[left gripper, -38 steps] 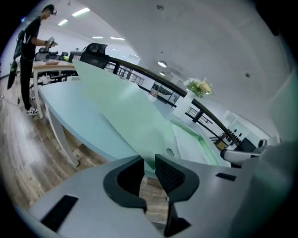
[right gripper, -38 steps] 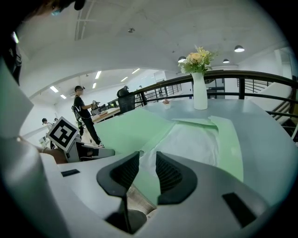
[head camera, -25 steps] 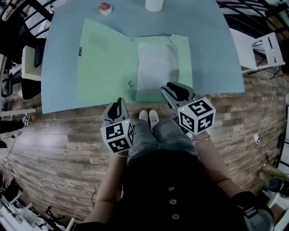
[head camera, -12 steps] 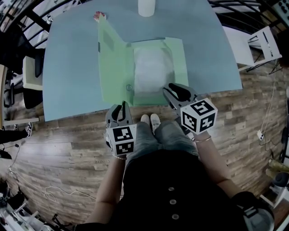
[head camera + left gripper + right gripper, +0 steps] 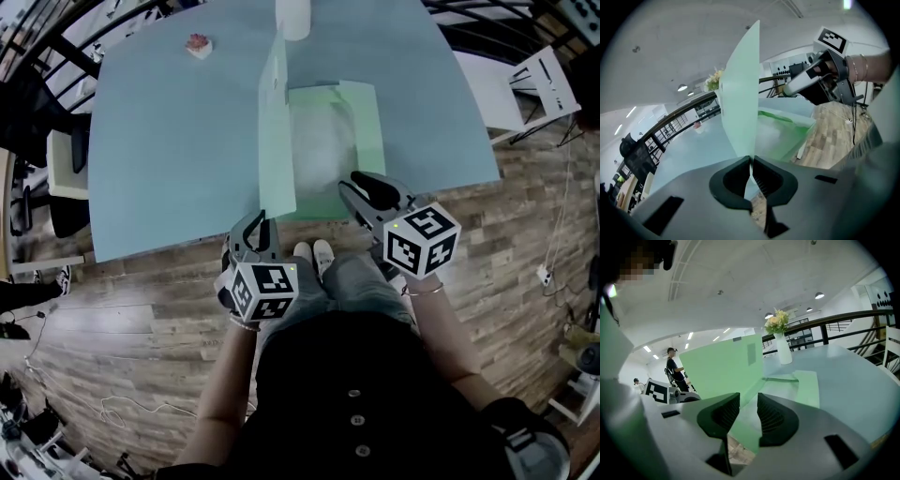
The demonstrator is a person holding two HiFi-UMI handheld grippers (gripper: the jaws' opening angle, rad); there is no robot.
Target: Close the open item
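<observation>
A light green folder lies open on the pale blue table (image 5: 169, 141). Its base (image 5: 366, 122) holds white paper (image 5: 319, 150). The cover (image 5: 277, 122) stands nearly upright on its spine. My left gripper (image 5: 262, 225) is shut on the cover's near corner; its jaws have just been closing, with the thin sheet (image 5: 740, 93) pinched between the pads. My right gripper (image 5: 361, 190) hovers over the base's near right corner, open; its jaws have just been opening a little, and the green base (image 5: 806, 385) shows through the gap, untouched.
A white vase (image 5: 292, 14) with flowers stands at the table's far edge behind the folder. A small pink object (image 5: 197, 44) lies at the far left. A white chair (image 5: 548, 84) is beyond the right side. The person's shoes (image 5: 309, 251) are at the near edge.
The cover has swung up from lying flat on the left to standing upright, carried rightward by my left gripper, which has rolled. My right gripper has risen slightly.
</observation>
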